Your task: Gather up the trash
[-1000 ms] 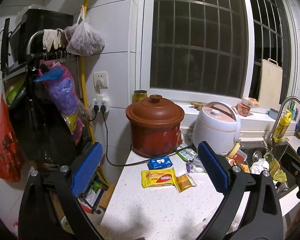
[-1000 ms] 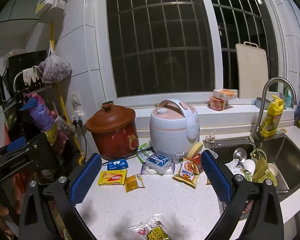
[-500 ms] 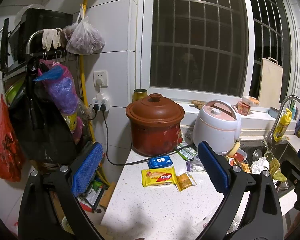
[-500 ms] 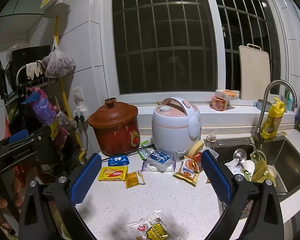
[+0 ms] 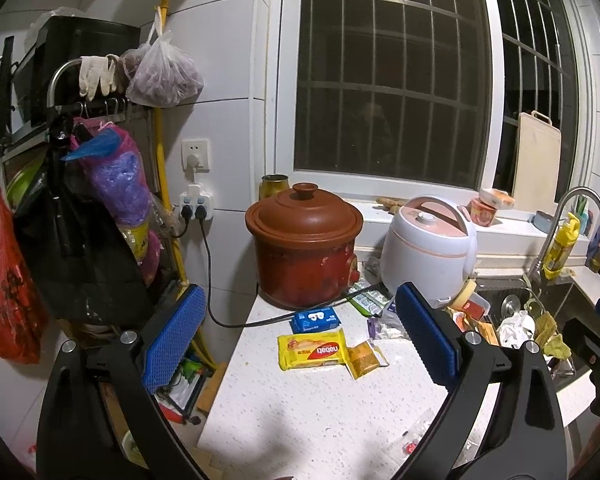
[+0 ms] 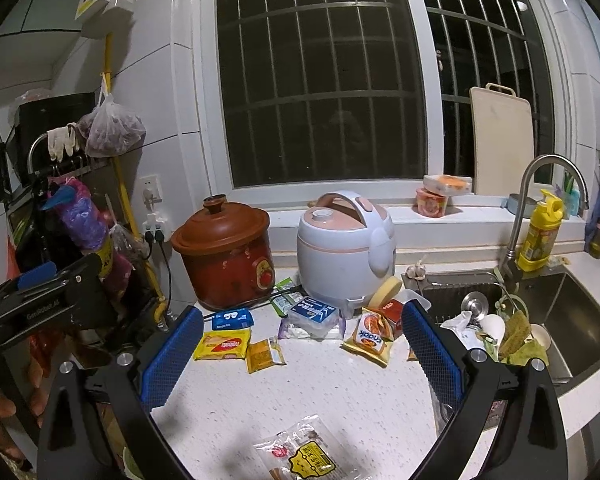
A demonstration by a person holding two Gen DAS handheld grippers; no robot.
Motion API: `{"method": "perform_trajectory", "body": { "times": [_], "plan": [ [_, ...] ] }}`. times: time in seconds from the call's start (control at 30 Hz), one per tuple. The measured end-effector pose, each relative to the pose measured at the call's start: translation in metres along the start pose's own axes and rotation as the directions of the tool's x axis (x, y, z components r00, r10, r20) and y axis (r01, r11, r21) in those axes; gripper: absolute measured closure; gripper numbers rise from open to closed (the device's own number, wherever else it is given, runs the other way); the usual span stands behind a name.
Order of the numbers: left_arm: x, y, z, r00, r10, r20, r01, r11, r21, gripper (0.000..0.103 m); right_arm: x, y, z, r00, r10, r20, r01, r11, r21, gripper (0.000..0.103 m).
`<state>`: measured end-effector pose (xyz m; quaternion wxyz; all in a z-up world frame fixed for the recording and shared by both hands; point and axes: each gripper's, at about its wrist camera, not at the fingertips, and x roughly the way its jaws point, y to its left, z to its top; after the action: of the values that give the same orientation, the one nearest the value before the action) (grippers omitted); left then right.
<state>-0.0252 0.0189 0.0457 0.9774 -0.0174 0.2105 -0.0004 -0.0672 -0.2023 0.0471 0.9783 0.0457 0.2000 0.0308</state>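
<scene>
The left gripper [image 5: 300, 334] hangs above the white speckled table [image 5: 308, 412] with its blue pads spread wide and nothing between them; the right gripper [image 6: 302, 344] is likewise spread and empty, poised over the same table. Nearest the right gripper, at the table's front edge, lies a clear plastic wrapper [image 6: 306, 454] with a yellow label; farther in lie a yellow biscuit packet [image 6: 223, 345], a small orange sachet [image 6: 265, 355] just beside it, and a blue packet [image 6: 233, 319] behind them; to the right sits a snack bag [image 6: 370, 338] near a blue-and-white tissue pack [image 6: 313, 314]. Behind the litter stand a brown clay pot [image 6: 230, 262] and a white rice cooker [image 6: 345, 248], side by side beneath the window; the sink [image 6: 580, 320], holding crumpled scraps and dishes, lies to the right.
</scene>
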Motion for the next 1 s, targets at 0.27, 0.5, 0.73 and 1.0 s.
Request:
{"method": "perform_trajectory", "body": {
  "times": [0.27, 0.5, 0.73, 1.0],
  "plan": [
    [0.0, -0.001, 0.0, 1.0, 0.003, 0.0, -0.003, 1.0, 0.003, 0.01, 0.0, -0.001, 0.001, 1.0, -0.016, -0.003, 0.016, 1.0, 0.005, 0.005],
    [0.0, -0.001, -0.001, 1.0, 0.007, 0.0, -0.007, 1.0, 0.005, 0.01, 0.0, 0.0, 0.007, 1.0, -0.031, 0.006, 0.031, 0.999, 0.012, 0.005],
    [0.001, -0.001, -0.001, 1.0, 0.007, 0.001, -0.007, 1.0, 0.004, 0.01, 0.0, 0.001, 0.015, 0.999, -0.042, 0.015, 0.042, 0.999, 0.02, 0.005],
    [0.0, 0.0, -0.001, 1.0, 0.007, 0.002, -0.007, 1.0, 0.004, 0.01, 0.0, 0.001, 0.015, 0.999, -0.044, 0.015, 0.044, 0.999, 0.02, 0.005]
  ]
}}
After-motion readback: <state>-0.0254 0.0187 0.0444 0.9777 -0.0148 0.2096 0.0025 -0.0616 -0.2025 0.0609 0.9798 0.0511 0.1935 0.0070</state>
